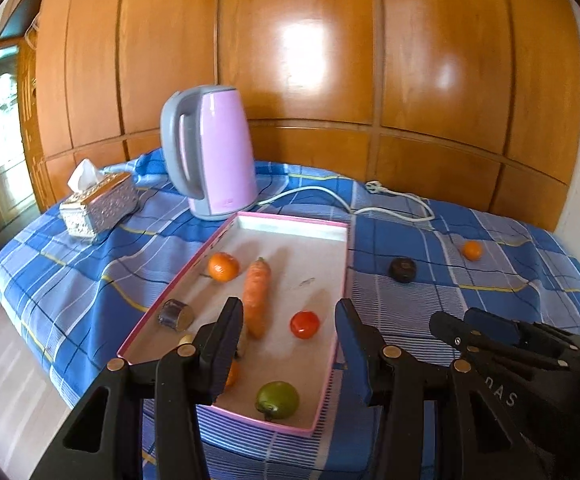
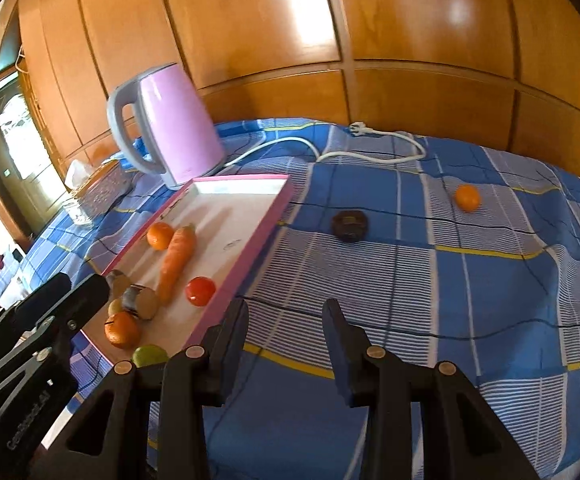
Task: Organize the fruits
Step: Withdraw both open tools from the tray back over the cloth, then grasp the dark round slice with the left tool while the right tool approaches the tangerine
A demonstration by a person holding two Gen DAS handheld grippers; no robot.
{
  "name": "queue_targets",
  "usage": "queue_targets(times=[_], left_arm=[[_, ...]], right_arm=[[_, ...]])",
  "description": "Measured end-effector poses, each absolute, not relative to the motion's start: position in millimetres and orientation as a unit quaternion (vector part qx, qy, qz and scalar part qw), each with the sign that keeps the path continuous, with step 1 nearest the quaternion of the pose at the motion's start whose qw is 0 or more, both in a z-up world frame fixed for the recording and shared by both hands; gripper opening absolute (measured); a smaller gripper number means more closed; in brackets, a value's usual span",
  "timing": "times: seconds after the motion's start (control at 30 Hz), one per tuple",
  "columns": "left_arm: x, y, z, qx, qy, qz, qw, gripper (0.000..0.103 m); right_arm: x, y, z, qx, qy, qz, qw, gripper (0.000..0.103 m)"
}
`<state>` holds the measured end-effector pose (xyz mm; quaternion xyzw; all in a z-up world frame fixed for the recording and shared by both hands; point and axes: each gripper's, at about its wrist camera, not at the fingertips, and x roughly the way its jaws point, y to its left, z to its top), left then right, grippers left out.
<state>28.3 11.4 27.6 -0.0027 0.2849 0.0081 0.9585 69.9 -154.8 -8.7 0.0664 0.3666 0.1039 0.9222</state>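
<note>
Pink-rimmed white rectangular tray (image 2: 250, 216) holds most produce; a dark round fruit (image 2: 350, 224) and a small orange (image 2: 467, 197) lie apart on the blue checked cloth (image 2: 410, 300). Both the right gripper (image 2: 286, 316) and left gripper (image 1: 290, 316) hover parted, grasping nothing. Approach the dark fruit squarely, straddling it before closing.

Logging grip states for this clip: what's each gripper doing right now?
Left gripper: open, nothing between its fingers, over the pink tray.
Right gripper: open, empty, above the blue checked cloth.
</note>
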Motion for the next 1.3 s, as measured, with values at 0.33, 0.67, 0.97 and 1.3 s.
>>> queue_targets(times=[0.33, 0.67, 0.97, 1.3], left_arm=[[30, -12, 29, 0.020, 0.284, -0.013, 0.958, 0.049], [39, -34, 23, 0.037, 0.293, -0.033, 0.955, 0.049], [60, -55, 7, 0.052, 0.317, -0.048, 0.946, 0.049], [81, -80, -7, 0.066, 0.331, -0.069, 0.939, 0.049]], right_arm=[[72, -187, -12, 0.086, 0.364, 0.073, 0.924, 0.039], [77, -219, -21, 0.109, 0.370, 0.042, 0.921, 0.039], [85, -243, -35, 0.128, 0.381, 0.016, 0.916, 0.039], [94, -264, -50, 0.134, 0.391, -0.007, 0.910, 0.039]])
